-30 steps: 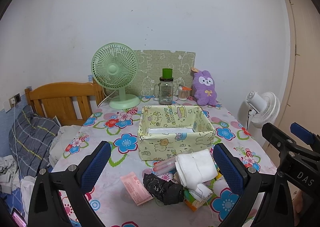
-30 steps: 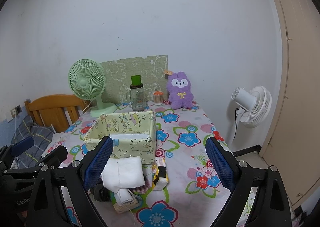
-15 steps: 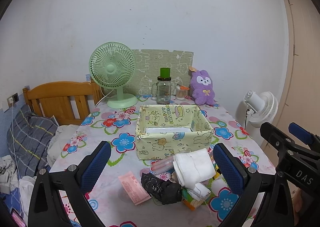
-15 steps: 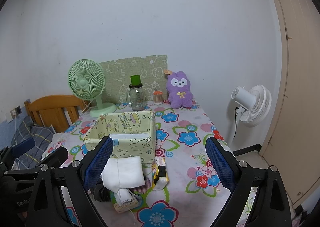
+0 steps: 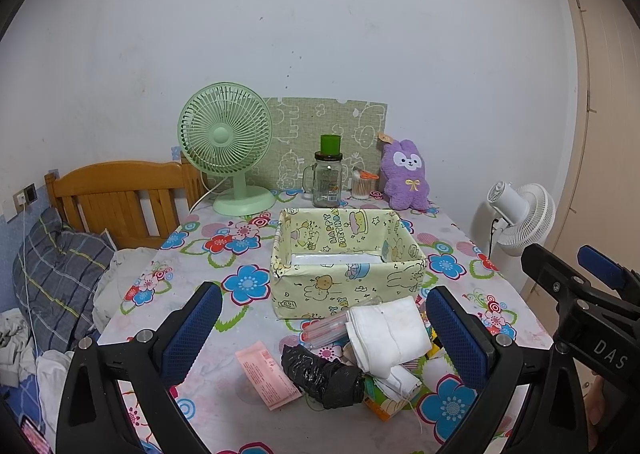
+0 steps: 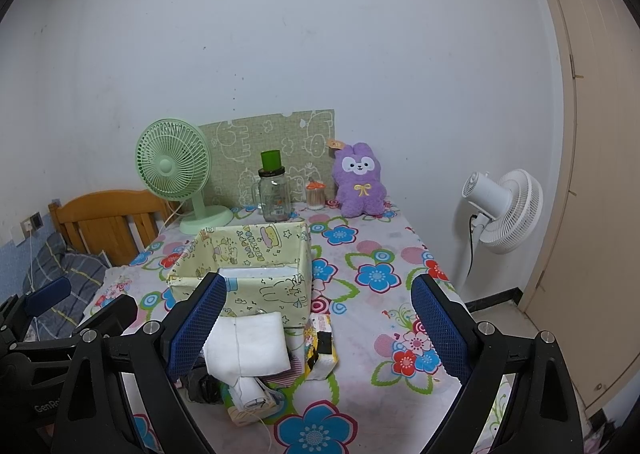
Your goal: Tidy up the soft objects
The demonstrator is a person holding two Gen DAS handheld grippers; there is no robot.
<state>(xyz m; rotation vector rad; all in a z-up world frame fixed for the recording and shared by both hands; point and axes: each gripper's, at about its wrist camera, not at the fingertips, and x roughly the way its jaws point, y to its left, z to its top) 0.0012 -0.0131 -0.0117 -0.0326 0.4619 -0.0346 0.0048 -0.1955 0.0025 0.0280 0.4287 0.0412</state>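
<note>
A folded white cloth [image 5: 384,330] [image 6: 248,342] tops a small pile at the table's near edge, beside a crumpled black bag [image 5: 320,372] and a yellow tissue pack [image 6: 320,346]. Behind the pile stands a yellow cartoon-print box [image 5: 346,258] [image 6: 248,262], open-topped. A purple plush bunny [image 5: 404,174] [image 6: 360,180] sits at the far edge by the wall. My left gripper [image 5: 320,332] is open, its blue pads either side of the pile and above it. My right gripper [image 6: 318,328] is open too, hovering over the pile's right part. Neither holds anything.
A green desk fan [image 5: 226,146], a glass jar with a green lid [image 5: 328,178] and a cotton-swab pot [image 5: 362,186] line the back. A pink packet [image 5: 266,378] lies front left. A wooden headboard [image 5: 116,198] and bedding are left; a white floor fan [image 6: 500,210] stands right.
Both views have shifted slightly, the left gripper drawing back and tilting a little. Both grippers stay open and nothing on the table has moved.
</note>
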